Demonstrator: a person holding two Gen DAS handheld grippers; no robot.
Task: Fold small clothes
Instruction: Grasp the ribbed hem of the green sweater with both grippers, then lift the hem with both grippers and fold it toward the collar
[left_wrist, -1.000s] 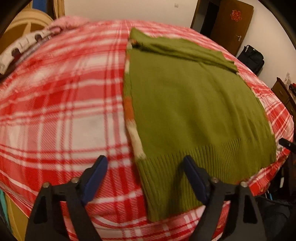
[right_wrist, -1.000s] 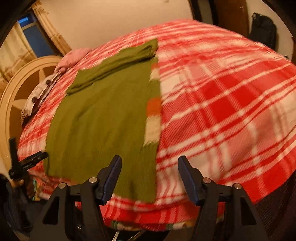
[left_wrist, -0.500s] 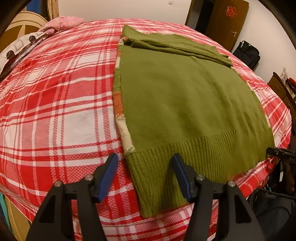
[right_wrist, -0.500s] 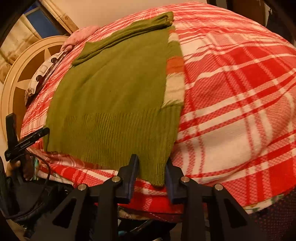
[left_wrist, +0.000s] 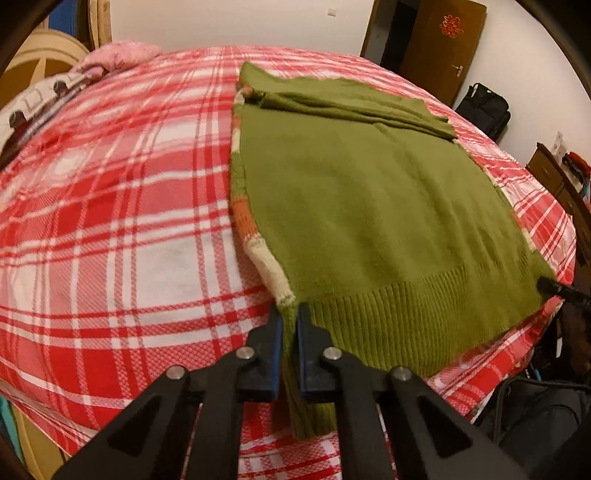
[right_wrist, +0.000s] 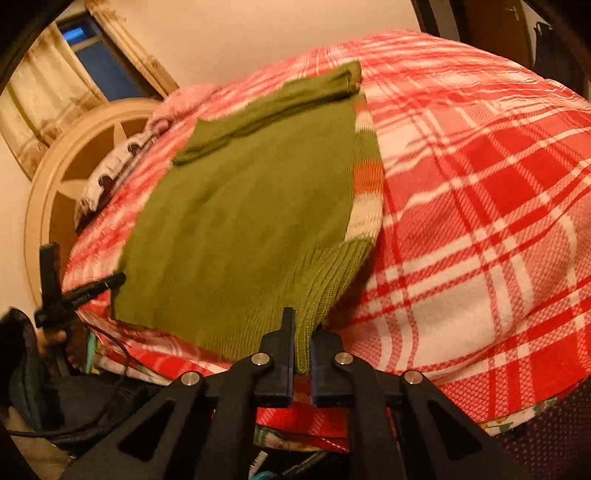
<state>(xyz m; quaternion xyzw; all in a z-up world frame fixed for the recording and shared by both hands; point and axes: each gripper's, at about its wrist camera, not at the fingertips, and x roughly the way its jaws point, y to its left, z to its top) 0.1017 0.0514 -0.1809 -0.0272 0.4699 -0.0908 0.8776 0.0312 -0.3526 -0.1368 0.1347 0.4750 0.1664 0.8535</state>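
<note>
A bed (left_wrist: 110, 229) under a red-and-white plaid blanket (right_wrist: 480, 206) fills most of both views, with a pink pillow (left_wrist: 122, 59) and a patterned one (left_wrist: 33, 103) at its head against a cream, round-arched headboard (right_wrist: 51, 192). Behind it rise plain pale walls (left_wrist: 240, 22), lit in warm yellowish light, with a brown wooden door (left_wrist: 443, 48) bearing a red ornament and a black bag (left_wrist: 484, 110) on the floor below it. A dark window (right_wrist: 92, 66) hung with cream curtains (right_wrist: 37, 96) sits above the headboard, and a low wooden cabinet (left_wrist: 554, 177) stands along the wall beside the bed.
</note>
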